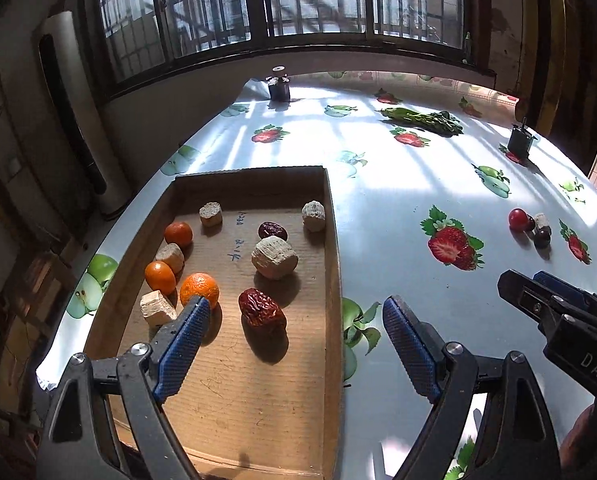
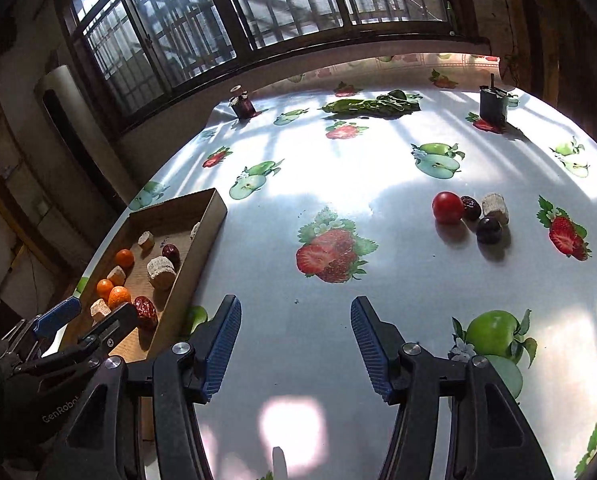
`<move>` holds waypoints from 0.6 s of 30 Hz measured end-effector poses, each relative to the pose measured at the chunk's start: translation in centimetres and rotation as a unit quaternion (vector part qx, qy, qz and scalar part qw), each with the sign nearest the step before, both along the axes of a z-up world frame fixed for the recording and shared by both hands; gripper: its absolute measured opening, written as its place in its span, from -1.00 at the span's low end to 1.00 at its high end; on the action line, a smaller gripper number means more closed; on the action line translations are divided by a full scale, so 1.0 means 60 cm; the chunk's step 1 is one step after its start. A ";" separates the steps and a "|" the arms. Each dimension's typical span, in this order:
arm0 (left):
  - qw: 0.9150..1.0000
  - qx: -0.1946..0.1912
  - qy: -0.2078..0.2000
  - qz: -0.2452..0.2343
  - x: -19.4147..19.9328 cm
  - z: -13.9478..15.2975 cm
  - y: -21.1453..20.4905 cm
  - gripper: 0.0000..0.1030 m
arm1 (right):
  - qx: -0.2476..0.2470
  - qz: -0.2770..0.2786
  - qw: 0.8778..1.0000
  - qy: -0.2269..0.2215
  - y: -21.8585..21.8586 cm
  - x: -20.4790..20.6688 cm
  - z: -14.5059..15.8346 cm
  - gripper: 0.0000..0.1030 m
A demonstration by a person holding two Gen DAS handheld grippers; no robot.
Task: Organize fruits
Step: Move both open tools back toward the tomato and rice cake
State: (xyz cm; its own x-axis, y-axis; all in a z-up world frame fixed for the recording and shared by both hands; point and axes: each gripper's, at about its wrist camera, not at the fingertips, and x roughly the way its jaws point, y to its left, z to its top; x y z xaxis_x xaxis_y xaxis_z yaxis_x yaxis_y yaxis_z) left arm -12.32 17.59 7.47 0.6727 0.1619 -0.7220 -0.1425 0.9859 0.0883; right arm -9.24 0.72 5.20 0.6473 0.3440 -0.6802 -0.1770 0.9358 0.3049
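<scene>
A shallow cardboard tray (image 1: 332, 240) (image 2: 214, 210) lies at the table's left edge. It holds three small oranges (image 1: 199, 290), two red dates (image 1: 261, 312) and several pale cork-like pieces (image 1: 274, 258). My left gripper (image 1: 296, 320) is open and empty above the tray's near right side. On the right of the table lie a red tomato (image 2: 447, 207), a dark date (image 2: 471, 207), a dark round fruit (image 2: 489, 230) and a pale piece (image 2: 496, 208). My right gripper (image 2: 296, 322) is open and empty over bare table, short of that group.
The table wears a glossy cloth (image 2: 318, 168) printed with strawberries and apples. Leafy greens (image 2: 372, 106) lie at the back. A dark jar (image 2: 242, 106) stands back left and a dark holder (image 2: 493, 104) back right. A window is behind.
</scene>
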 end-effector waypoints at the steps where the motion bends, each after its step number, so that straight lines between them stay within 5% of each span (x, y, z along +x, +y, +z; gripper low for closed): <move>1: 1.000 0.000 0.002 -0.002 0.001 -0.001 -0.003 0.70 | 0.002 -0.002 1.000 0.000 -0.004 -0.001 -0.001 0.20; 18: 1.000 -0.001 0.017 -0.023 0.008 -0.014 -0.027 0.70 | 0.010 -0.005 1.000 0.011 -0.020 0.001 -0.009 0.25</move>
State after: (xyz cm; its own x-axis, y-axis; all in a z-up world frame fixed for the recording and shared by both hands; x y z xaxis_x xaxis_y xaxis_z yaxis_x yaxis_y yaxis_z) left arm -11.85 15.97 6.65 0.6542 0.1300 -0.7450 -0.0934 0.9915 0.0910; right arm -9.18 -0.47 4.66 0.6349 0.3517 -0.6879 -0.1610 0.9311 0.3273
